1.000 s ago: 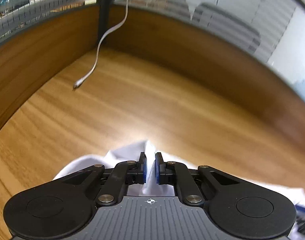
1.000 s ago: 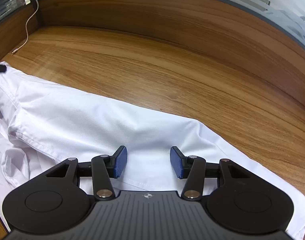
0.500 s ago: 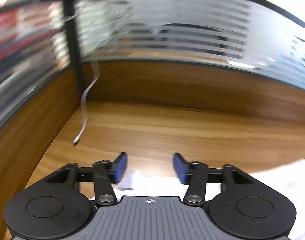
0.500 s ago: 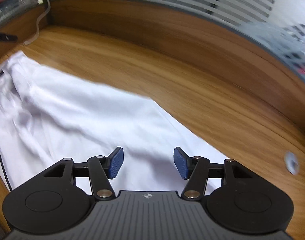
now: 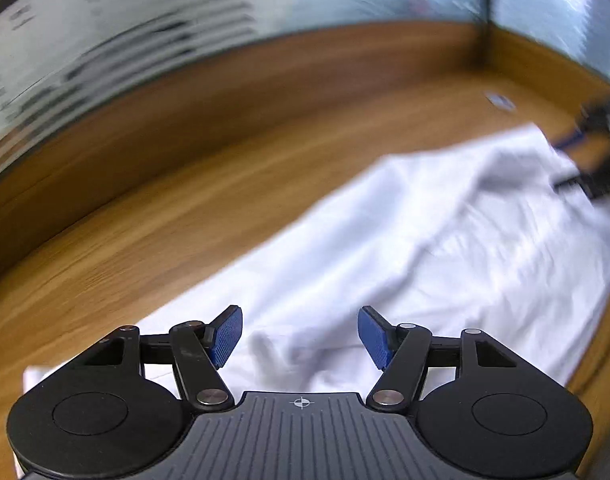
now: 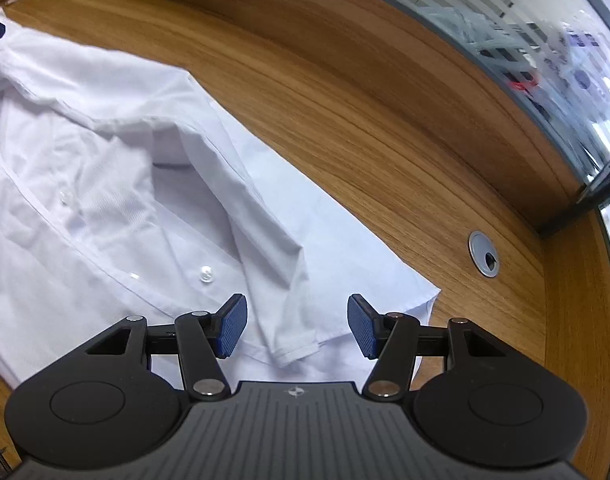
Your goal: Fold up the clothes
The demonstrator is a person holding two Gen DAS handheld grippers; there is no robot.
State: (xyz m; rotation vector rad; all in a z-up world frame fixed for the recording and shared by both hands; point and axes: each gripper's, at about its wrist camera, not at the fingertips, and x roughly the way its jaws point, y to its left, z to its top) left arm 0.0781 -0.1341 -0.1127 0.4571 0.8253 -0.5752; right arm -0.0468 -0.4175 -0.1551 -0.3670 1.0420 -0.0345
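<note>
White shirt (image 6: 117,184) lies flat on the desk (image 6: 385,128), bare wood beyond its far edge. Left gripper (image 5: 300,336) and right gripper (image 6: 297,326) both spread, empty, above the shirt. Cable grommet (image 6: 484,254) sits right of the shirt hem.

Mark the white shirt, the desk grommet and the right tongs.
white shirt (image 6: 105,184): right wrist view, on the front panel beside the button placket.
desk grommet (image 6: 483,254): right wrist view, on its metal cover.
right tongs (image 6: 297,330): right wrist view, midway between the blue tips.

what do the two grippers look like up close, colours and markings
Both match: the left gripper and right gripper have matte black linkage arms with silver rivets, blue textured pads on the fingertips, two round black discs, and a ribbed dark grey body bearing a small white crosshair mark.
</note>
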